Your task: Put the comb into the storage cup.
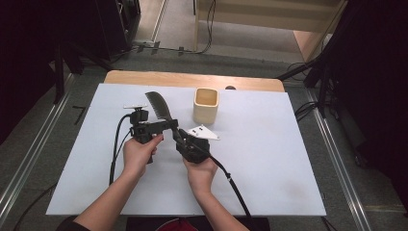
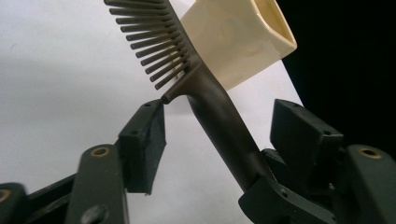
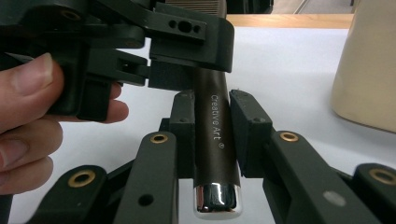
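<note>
White table [image 1: 269, 159]: I am clamping the comb [image 3: 215, 135] in my right gripper [image 3: 212, 133]; left gripper [image 2: 219, 135] is straddling its handle unclosed, handover pending, cup [image 1: 206, 105] next.

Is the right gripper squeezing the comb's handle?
Touching. In the right gripper view, the right gripper has both jaw pads pressed against the brown comb handle, with no gap on either side.

High overhead, two close views, shared comb [image 1: 158, 107]
</note>
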Available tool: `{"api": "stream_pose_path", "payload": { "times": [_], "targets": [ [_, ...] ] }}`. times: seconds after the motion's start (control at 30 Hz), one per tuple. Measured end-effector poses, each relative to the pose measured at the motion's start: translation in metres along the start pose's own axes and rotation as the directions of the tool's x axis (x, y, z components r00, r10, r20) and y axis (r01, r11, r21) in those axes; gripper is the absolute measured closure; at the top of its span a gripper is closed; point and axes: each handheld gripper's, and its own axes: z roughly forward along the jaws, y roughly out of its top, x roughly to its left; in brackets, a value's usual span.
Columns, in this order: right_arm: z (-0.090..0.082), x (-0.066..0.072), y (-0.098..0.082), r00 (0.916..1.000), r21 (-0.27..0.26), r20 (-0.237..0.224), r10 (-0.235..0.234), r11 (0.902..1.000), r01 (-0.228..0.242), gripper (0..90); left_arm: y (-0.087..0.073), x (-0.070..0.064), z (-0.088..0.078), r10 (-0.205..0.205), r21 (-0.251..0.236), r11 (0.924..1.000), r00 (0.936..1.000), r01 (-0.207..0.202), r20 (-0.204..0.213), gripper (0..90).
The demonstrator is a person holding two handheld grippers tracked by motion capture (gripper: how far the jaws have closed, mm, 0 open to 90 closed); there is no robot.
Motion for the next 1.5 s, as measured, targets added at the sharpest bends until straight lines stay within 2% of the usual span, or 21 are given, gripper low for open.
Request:
{"api": "stream_pose_path", "payload": {
  "times": [0.1,0.23,0.33,0.4,0.5,0.83,0.93,1.1,1.3,1.5],
  "targets": [
    [0.0001,0.001,-0.0004,1.0,-0.011,-0.004,0.008,0.9999,-0.008,70.3,0.001,0.0015,0.0001,-0.028,0.001,0.9996,0.9995,0.028,0.013,43.5],
    [0.001,0.0024,-0.0011,0.9999,-0.014,-0.008,0.01,0.9998,-0.011,70.3,0.001,0.0017,0.0006,-0.042,0.001,0.9991,0.999,0.042,0.016,46.2],
    [0.0017,0.0037,-0.0021,0.9999,-0.011,-0.009,0.013,0.9998,-0.013,70.3,0.0013,0.0027,0.001,-0.056,0.006,0.9984,0.998,0.056,0.031,51.6],
    [0.0021,0.004,-0.0025,0.9998,-0.012,-0.012,0.013,0.9998,-0.013,70.2,0.0007,0.0014,0.0012,-0.048,0.007,0.9988,0.9987,0.048,0.019,56.1],
    [0.0014,0.0035,-0.0027,0.9997,-0.022,-0.015,0.018,0.9996,-0.018,70.3,0.001,0.0023,0.0008,-0.061,0.013,0.9981,0.9978,0.06,0.025,61.3],
    [0.0023,0.0031,-0.0042,0.9995,-0.029,-0.023,0.021,0.9993,-0.022,70.2,0.0014,0.0052,-0.0002,-0.104,0.016,0.9945,0.9931,0.103,0.054,64.8],
    [0.0028,0.0026,-0.0046,0.9994,-0.025,-0.025,0.022,0.9994,-0.022,70.3,0.0015,0.0031,-0.0013,-0.099,0.015,0.9951,0.9937,0.098,0.054,66.4],
    [0.0029,0.0028,-0.0061,0.9995,-0.027,-0.026,0.02,0.9994,-0.021,70.3,0.0024,0.0039,-0.0023,-0.116,0.024,0.9931,0.9906,0.115,0.072,68.8],
    [0.0044,0.0026,-0.0075,0.9992,-0.01,-0.034,0.024,0.9997,-0.024,70.2,0.0027,0.0044,-0.003,-0.118,0.03,0.9927,0.9902,0.116,0.074,71.2],
    [0.0052,0.0021,-0.0076,0.9991,-0.009,-0.038,0.019,0.9998,-0.019,70.1,0.0028,0.0067,-0.0032,-0.144,0.034,0.9894,0.9852,0.141,0.093,72.5]
  ]
}}
